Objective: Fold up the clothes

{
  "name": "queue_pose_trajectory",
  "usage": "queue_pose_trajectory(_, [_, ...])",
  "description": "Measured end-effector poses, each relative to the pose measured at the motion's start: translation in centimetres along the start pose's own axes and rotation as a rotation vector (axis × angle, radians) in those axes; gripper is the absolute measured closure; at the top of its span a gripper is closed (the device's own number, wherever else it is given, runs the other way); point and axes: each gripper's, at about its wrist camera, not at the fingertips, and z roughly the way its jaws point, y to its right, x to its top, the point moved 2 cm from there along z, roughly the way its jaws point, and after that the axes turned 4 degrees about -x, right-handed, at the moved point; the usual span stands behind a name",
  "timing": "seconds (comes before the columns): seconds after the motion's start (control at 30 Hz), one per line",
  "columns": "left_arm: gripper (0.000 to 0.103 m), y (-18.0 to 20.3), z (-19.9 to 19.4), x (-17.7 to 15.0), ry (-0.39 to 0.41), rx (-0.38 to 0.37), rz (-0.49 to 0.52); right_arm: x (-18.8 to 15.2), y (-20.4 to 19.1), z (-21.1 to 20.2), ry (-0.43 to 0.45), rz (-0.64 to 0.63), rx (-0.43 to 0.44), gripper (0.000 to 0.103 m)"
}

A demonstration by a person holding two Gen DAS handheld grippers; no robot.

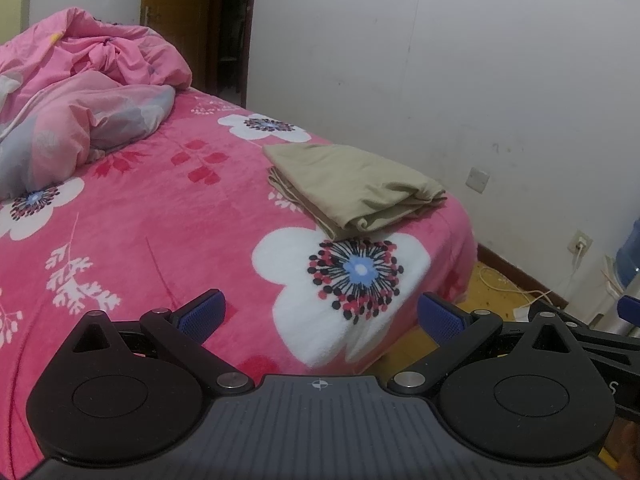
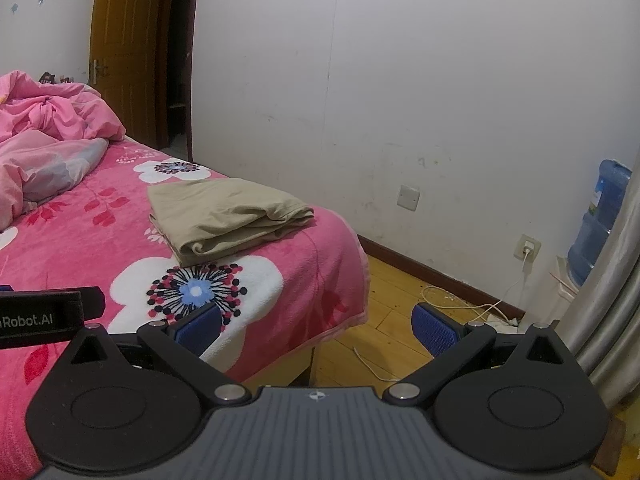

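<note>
A folded beige garment [image 1: 352,188] [image 2: 228,214] lies flat near the right edge of the bed, on the pink flowered blanket [image 1: 168,216] [image 2: 80,240]. My left gripper [image 1: 320,316] hovers open above the blanket's near corner, well short of the garment, with nothing between its blue pads [image 1: 202,314]. My right gripper [image 2: 318,324] is also open and empty, held over the bed's corner and the floor. Part of the left gripper's body shows at the left edge of the right wrist view, and part of the right gripper at the right edge of the left wrist view.
A crumpled pink quilt [image 1: 84,92] [image 2: 48,132] is heaped at the far end of the bed. A white wall runs along the right, with a brown door [image 2: 128,52] behind. On the wooden floor [image 2: 392,320] lie cables; a blue water bottle [image 2: 600,220] stands by a grey curtain [image 2: 612,292].
</note>
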Motion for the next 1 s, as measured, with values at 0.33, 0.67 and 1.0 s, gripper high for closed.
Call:
queue_pose_trajectory(0.33, [0.000, -0.02, -0.02, 0.18, 0.002, 0.007, -0.004, 0.02, -0.15, -0.07, 0.003, -0.003, 0.004, 0.000])
queue_pose_trajectory(0.67, [0.000, -0.35, -0.02, 0.27, 0.003, 0.011, -0.008, 0.15, -0.42, -0.16, 0.005, -0.006, 0.003, 0.000])
queue_pose_trajectory(1.0, [0.000, -0.50, -0.12, 0.36, 0.005, 0.013, -0.008, 0.26, -0.58, -0.21, 0.008, -0.011, 0.005, 0.000])
